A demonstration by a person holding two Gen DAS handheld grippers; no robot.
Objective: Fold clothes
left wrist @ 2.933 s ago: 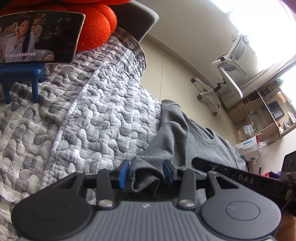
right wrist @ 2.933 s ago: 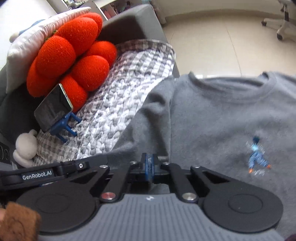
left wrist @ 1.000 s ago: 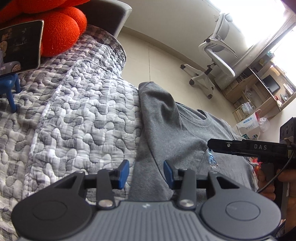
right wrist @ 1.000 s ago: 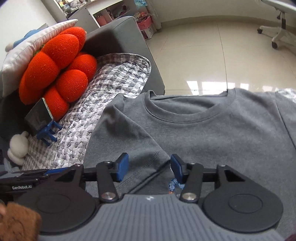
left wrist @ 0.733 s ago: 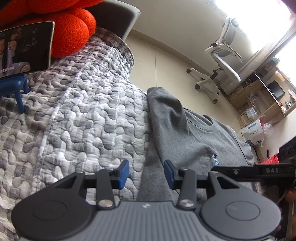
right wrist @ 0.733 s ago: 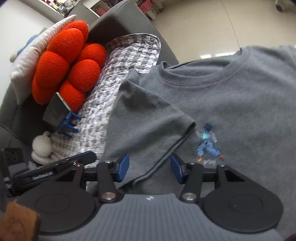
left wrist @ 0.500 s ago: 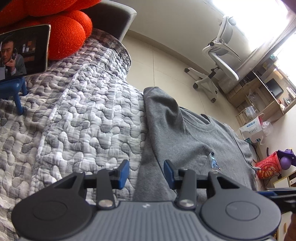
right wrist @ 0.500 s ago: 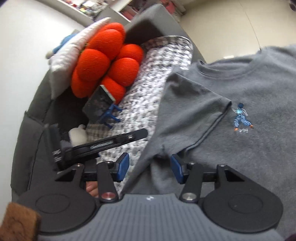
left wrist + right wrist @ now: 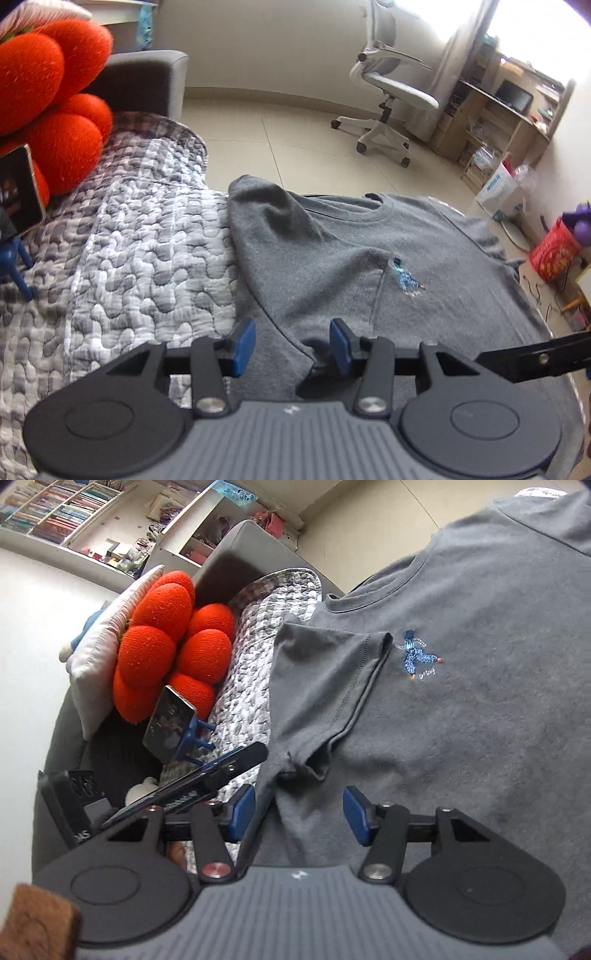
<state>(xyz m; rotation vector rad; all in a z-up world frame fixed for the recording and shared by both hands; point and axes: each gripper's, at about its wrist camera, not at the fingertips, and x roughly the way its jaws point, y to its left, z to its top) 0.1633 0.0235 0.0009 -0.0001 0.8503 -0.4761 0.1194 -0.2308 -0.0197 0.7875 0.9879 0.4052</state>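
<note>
- Grey T-shirt (image 9: 424,258) lies flat, chest side up, on the quilted sofa cover (image 9: 140,251).
- Long axis runs from the near hem to the collar (image 9: 373,214); the collar points away from both cameras, toward the tiled floor (image 9: 288,147).
- One sleeve (image 9: 325,679) is folded in over the chest; its cuff edge stops just beside the small blue embroidered figure (image 9: 417,655).
- Left gripper (image 9: 291,345): jaws apart and opening, hovering over the shirt's side edge, pads not pressing the cloth.
- Right gripper (image 9: 297,819): jaws apart and opening, over the fabric below the folded sleeve, nothing clamped.
- Orange cushion (image 9: 170,646) and propped phone (image 9: 168,720) sit well apart from the shirt.
</note>
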